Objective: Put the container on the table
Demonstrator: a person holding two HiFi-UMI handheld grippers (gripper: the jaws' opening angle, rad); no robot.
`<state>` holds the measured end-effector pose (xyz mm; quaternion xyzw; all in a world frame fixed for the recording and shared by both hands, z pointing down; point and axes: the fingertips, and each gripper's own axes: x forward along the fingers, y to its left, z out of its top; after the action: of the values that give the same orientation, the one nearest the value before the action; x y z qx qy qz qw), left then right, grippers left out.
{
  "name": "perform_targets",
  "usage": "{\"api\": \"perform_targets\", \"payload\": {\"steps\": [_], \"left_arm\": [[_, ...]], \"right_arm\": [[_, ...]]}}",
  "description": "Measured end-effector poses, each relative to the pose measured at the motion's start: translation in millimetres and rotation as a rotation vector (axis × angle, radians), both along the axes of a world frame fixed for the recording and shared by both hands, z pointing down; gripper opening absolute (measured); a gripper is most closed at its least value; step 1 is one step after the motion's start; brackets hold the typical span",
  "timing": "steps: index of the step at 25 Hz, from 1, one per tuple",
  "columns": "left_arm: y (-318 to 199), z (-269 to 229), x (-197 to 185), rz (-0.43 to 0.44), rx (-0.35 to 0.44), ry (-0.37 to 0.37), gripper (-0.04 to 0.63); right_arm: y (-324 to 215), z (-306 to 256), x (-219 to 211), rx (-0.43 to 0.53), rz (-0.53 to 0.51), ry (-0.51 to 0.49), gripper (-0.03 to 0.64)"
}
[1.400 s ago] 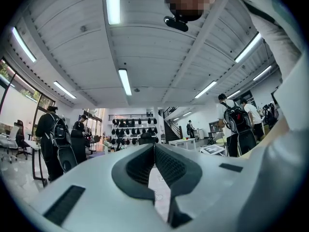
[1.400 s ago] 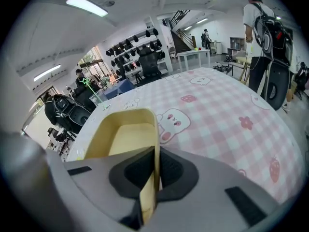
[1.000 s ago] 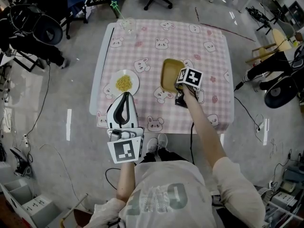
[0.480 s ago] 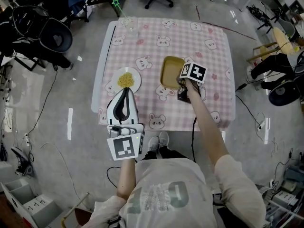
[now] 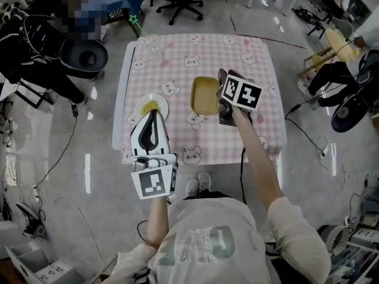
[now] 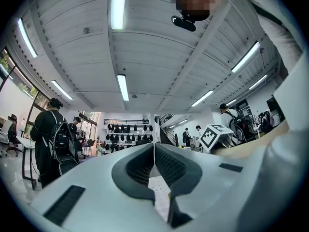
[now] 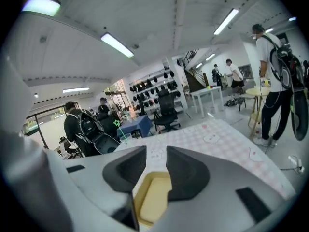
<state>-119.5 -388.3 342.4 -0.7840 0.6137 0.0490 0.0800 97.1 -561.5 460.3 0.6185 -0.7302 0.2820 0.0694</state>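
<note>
The container (image 5: 204,95) is a shallow yellow tray, flat on the pink checked table (image 5: 195,52) right of centre. My right gripper (image 5: 221,78) hovers above the tray's right edge, clear of it. In the right gripper view its jaws (image 7: 156,161) are opening, a plain gap between them and nothing in it. The container (image 7: 153,197) shows below through that gap. My left gripper (image 5: 153,113) hangs over the table's near left part. Its jaws (image 6: 153,151) meet, shut on nothing, and point slightly upward into the room.
A white plate of yellow food (image 5: 151,106) lies left of the container, partly under the left gripper. A clear cup (image 5: 148,41) with a green star straw stands at the far left corner. Chairs (image 5: 89,55), bags and cables ring the table; a person (image 7: 273,62) stands to the right.
My right gripper has lifted well up from the container and its jaws have parted. The container stays on the table. The left gripper rose slightly.
</note>
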Motion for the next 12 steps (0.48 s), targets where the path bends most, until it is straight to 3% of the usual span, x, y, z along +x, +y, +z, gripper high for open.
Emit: {"api": "perform_targets", "payload": {"steps": [7, 12], "left_arm": [[8.9, -23.3, 15.9, 0.056, 0.048, 0.002, 0.029], [20.4, -26.7, 23.0, 0.084, 0.073, -0.009, 0.029]], "right_arm": [[81.2, -119.7, 2.3, 0.439, -0.004, 0.035, 0.041], [148.9, -140.5, -2.2, 0.595, 0.016, 0.138, 0.034]]}}
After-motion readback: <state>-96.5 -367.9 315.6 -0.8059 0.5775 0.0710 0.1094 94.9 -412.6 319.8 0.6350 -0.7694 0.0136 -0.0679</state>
